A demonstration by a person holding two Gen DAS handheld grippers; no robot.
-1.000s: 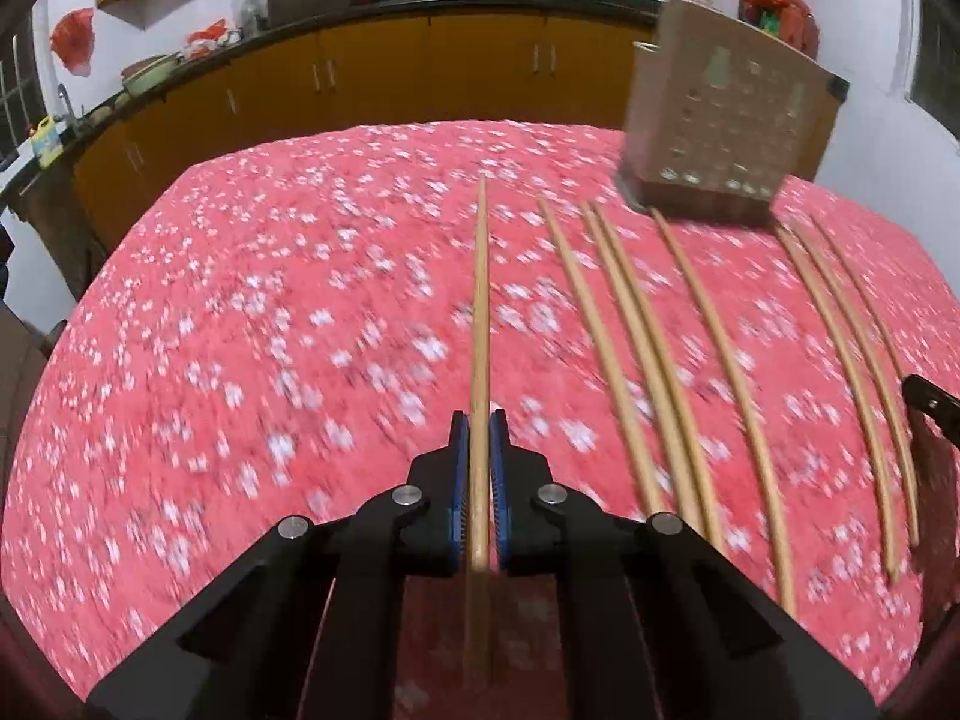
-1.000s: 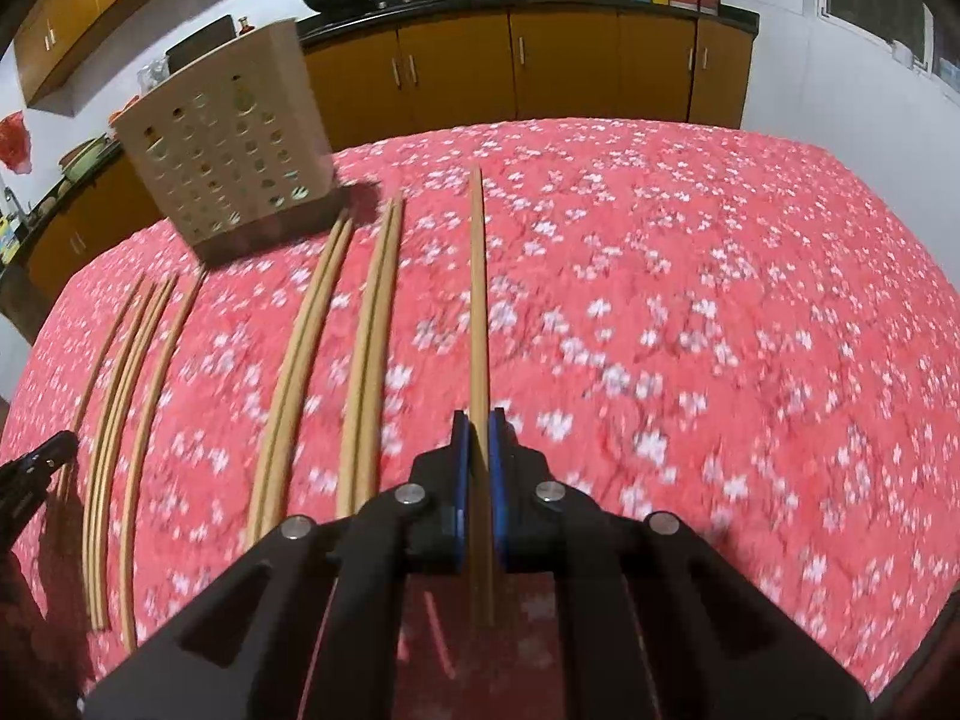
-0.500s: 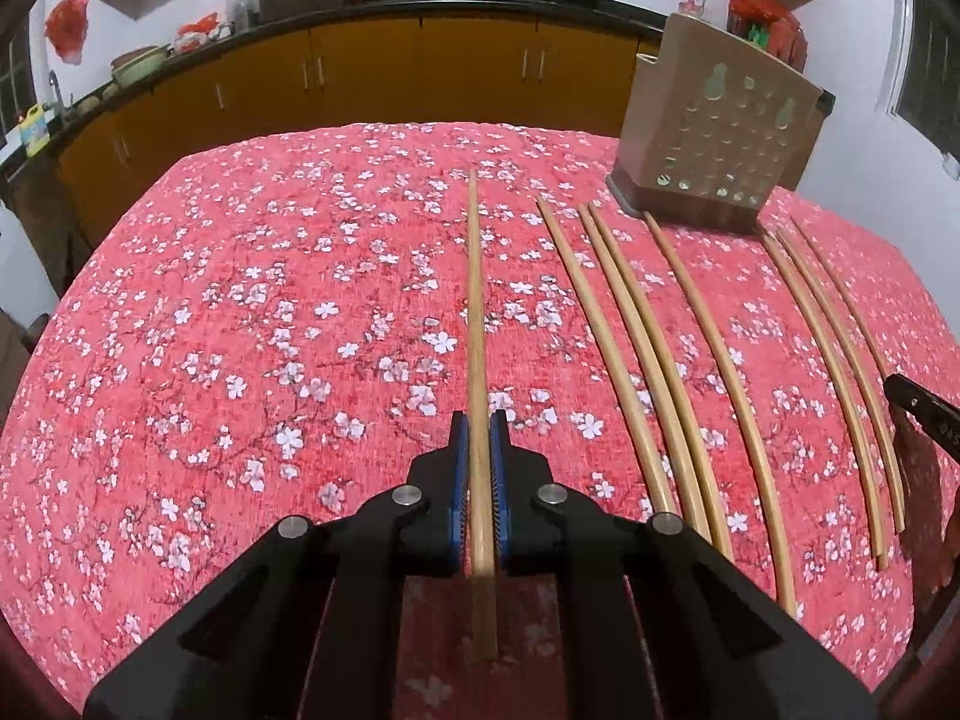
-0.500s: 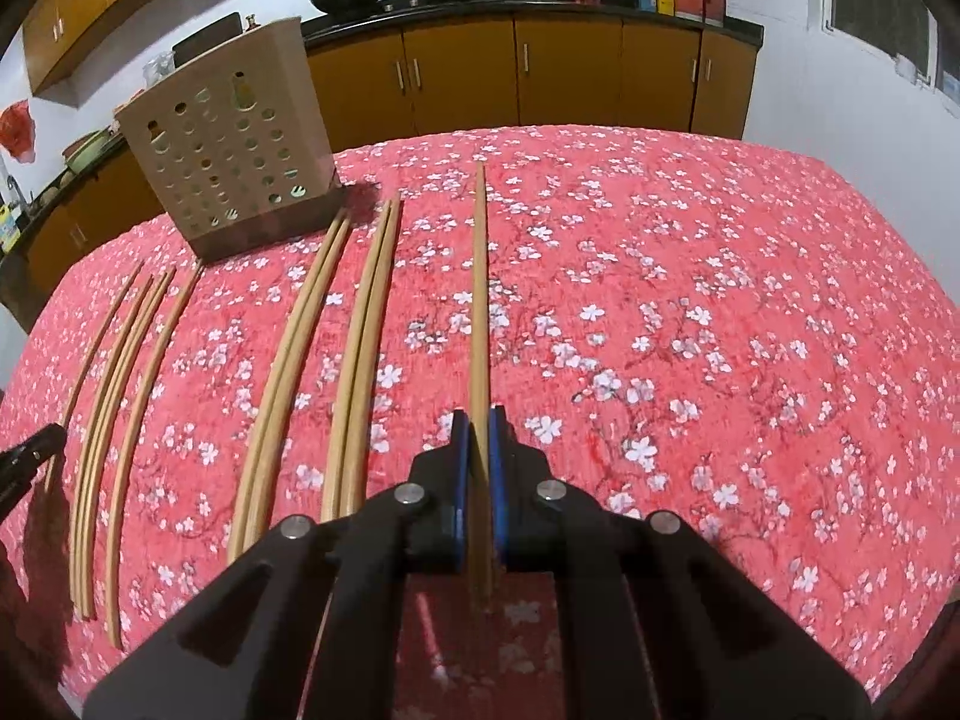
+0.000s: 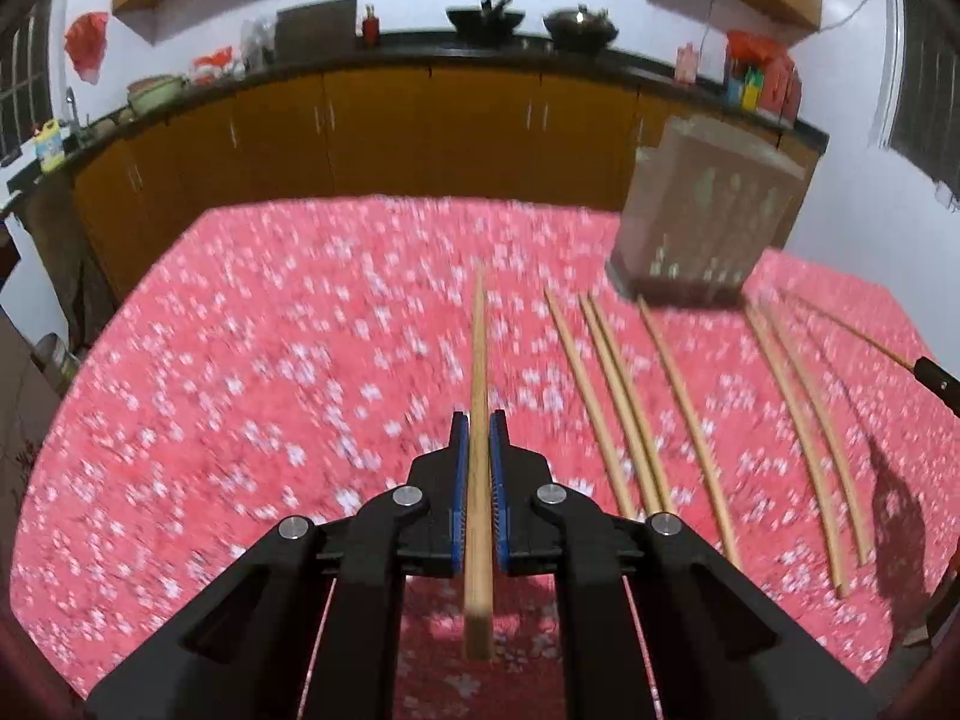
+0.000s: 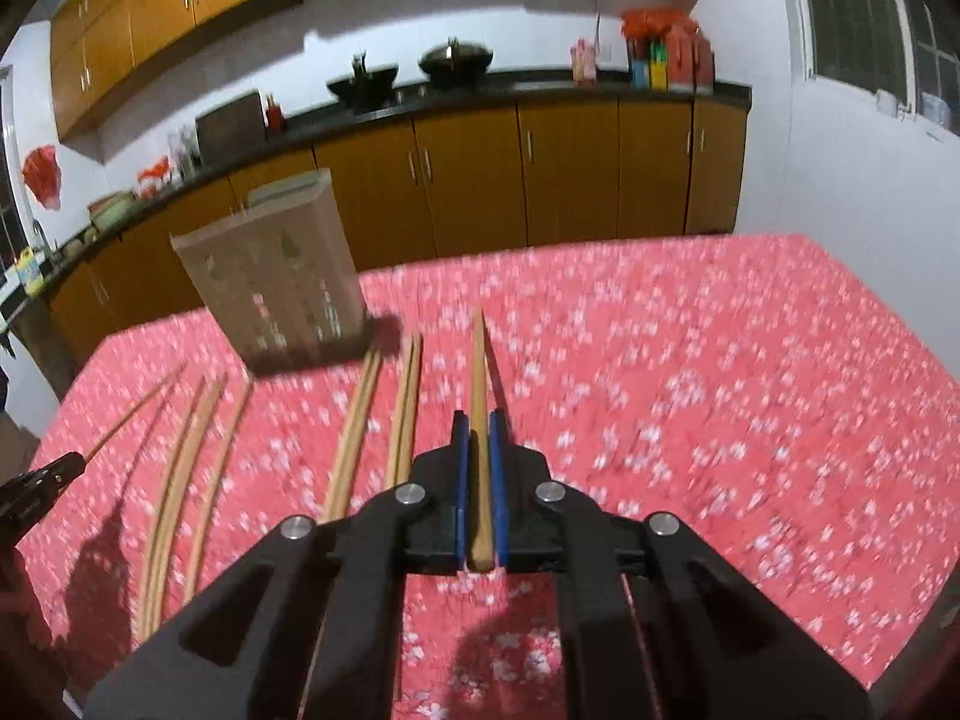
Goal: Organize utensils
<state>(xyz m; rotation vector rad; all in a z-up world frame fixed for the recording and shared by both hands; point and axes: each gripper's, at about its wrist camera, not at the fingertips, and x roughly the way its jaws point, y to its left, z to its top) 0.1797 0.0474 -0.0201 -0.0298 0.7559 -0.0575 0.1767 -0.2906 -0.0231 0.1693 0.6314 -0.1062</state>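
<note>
Left gripper [image 5: 479, 429] pinches one slender wooden chopstick [image 5: 478, 360]; right gripper [image 6: 478, 429] pinches another wooden chopstick [image 6: 478, 360]; both above the red floral tablecloth [image 5: 240, 390].

Orange-brown kitchen cabinets [image 5: 432, 132] under a black countertop [image 6: 540, 90], white walls [image 6: 840, 168], barred window [image 6: 864, 12].

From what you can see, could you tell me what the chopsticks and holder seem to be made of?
Chopsticks: probably bamboo or light wood, given the matte tan colour and slim shafts.
Holder: likely plastic, beige and smooth with rows of drain holes, though blur leaves this open.
</note>
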